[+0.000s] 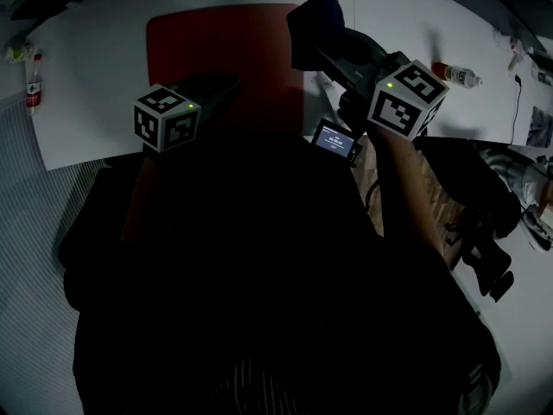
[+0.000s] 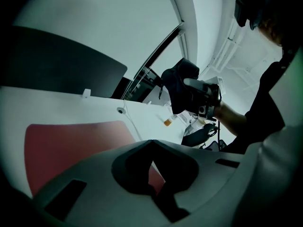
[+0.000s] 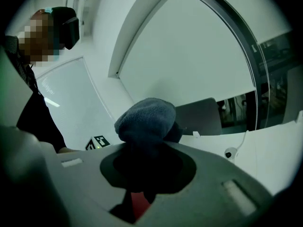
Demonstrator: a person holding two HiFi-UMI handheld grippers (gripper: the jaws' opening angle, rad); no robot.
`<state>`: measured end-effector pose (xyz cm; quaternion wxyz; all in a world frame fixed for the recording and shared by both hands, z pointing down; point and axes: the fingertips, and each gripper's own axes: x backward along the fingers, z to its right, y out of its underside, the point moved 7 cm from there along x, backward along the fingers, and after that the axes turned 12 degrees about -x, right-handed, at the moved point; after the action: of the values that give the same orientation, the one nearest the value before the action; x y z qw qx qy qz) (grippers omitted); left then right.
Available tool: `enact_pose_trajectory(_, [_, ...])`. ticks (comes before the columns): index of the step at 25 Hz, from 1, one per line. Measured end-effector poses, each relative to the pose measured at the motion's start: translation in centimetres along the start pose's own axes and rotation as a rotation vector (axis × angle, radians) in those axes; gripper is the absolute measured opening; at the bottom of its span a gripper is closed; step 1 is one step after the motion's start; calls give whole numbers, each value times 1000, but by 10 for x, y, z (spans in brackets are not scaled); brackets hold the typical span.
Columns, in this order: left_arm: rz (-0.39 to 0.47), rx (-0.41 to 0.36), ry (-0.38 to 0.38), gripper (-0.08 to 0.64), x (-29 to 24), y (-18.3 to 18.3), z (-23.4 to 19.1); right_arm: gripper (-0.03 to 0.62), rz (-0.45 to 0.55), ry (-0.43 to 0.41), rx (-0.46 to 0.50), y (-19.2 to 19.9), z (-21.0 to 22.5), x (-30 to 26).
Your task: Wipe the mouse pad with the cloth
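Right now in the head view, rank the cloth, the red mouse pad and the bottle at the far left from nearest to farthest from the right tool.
1. The cloth, clamped in the right tool itself.
2. The red mouse pad, lying just to its left.
3. The bottle, at the view's far left edge.

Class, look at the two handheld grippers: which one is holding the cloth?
The right gripper, above the red rectangular mouse pad's far right corner, clamps the bunched dark blue cloth; the left gripper holds nothing.
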<state>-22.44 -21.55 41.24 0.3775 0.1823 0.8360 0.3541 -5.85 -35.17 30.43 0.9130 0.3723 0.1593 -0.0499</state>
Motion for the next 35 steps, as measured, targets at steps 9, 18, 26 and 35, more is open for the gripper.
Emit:
enact_pose_trajectory(9, [-135, 0, -18, 8, -18, 36, -48, 67, -127, 63, -30, 30, 52, -53])
enact_pose_trajectory(18, [-181, 50, -38, 8, -27, 60, -63, 67, -285, 96, -36, 78, 101, -98])
enact_pose_trajectory(26, [-225, 34, -57, 8, -26, 72, -74, 67, -593, 180, 143, 150, 146, -144])
enact_pose_trajectory(35, [-306, 34, -52, 9, -59, 86, -101, 67, -747, 204, 149, 182, 164, -153])
